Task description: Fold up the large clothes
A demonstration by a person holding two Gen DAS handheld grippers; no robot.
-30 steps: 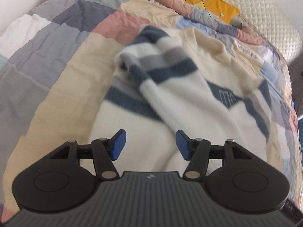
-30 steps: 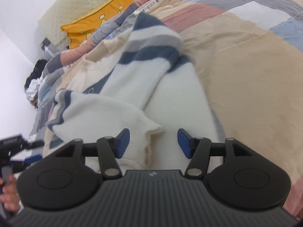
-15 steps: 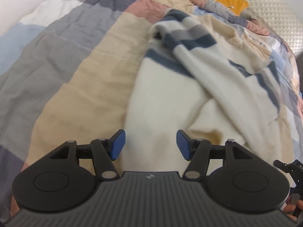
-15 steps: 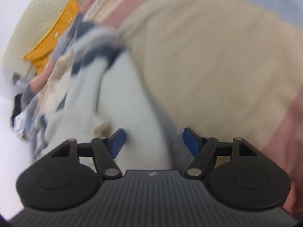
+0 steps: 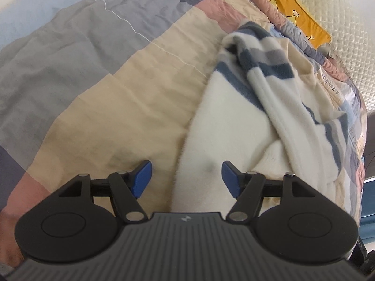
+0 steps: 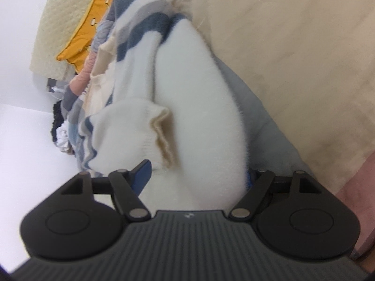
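Observation:
A cream fleece sweater (image 5: 225, 117) with navy and grey stripes lies on the bed, both sleeves folded over its body. My left gripper (image 5: 186, 175) is open, its jaws straddling the sweater's left bottom edge. In the right wrist view the sweater (image 6: 199, 98) fills the middle, with a sleeve cuff (image 6: 161, 135) lying across it. My right gripper (image 6: 199, 175) is open wide, and the sweater's bottom right edge sits between its jaws, hiding the right blue pad.
The sweater rests on a patchwork duvet (image 5: 105, 82) of beige, grey, pink and blue. An orange pillow (image 5: 295, 9) and a cream quilted headboard (image 5: 339, 23) lie at the far end. Dark clothes (image 6: 58, 121) lie beside the bed.
Both grippers have moved down to the sweater's bottom edge. The left one shifted left onto its left side; the right one tilted and now has the hem between its jaws.

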